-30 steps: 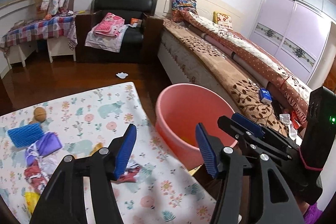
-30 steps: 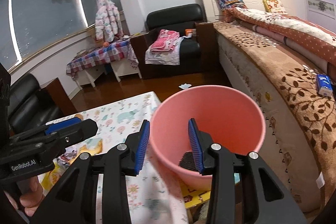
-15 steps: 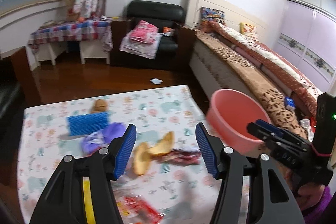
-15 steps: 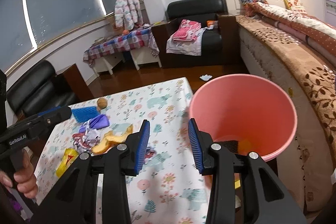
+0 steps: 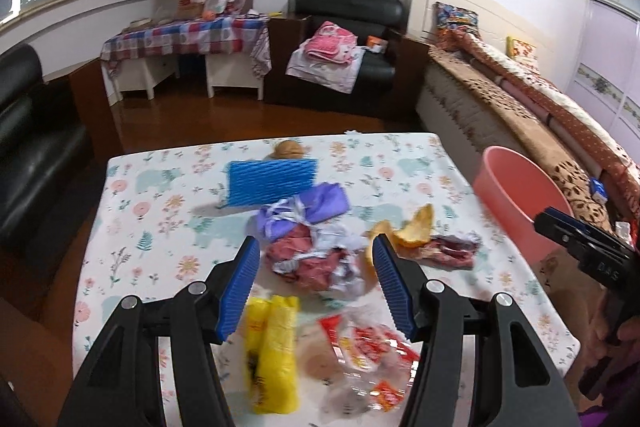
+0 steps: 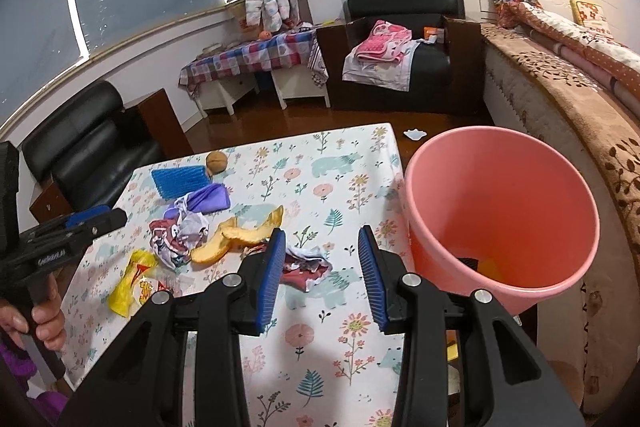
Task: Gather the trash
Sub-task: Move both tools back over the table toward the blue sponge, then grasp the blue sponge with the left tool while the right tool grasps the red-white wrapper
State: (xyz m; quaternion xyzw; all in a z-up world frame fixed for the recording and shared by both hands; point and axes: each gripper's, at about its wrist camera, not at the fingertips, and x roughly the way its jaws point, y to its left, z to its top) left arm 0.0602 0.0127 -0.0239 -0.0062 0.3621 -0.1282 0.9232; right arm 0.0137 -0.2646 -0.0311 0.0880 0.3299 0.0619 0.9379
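The table [image 5: 400, 163], under a floral cloth, is carrying all the litter, and the pink bin [image 6: 500, 211] is standing just off its right edge, open mouth up, with a couple of scraps already lying at the bottom.

The left gripper [image 5: 316, 279] is hanging spread and empty over the middle of the heap, pointing at the crumpled wrapper [image 5: 316, 259]. The right gripper [image 6: 320, 267] is likewise spread and empty, hovering beside the bin with a red wrapper [image 6: 306, 267] lying under its jaws.

The trash is looking light and soft throughout. The crumpled wrapper is probably springing back under pressure, so pinching a raised fold near its middle seems best. The purple bag [image 5: 316, 207] is touching it and may drag along. The clear packet [image 5: 360, 359] and the yellow packet [image 5: 274, 347] are lying flat and likely slippery; an edge or corner is the place to grip. The peel [image 5: 412, 231] is limp and curled, easiest taken across its arch. The blue mesh [image 5: 272, 181] is springy foam, and the walnut [image 5: 288, 149] is hard, round and apt to roll.

Nothing is blocking the way to the bin except the neighbouring litter.
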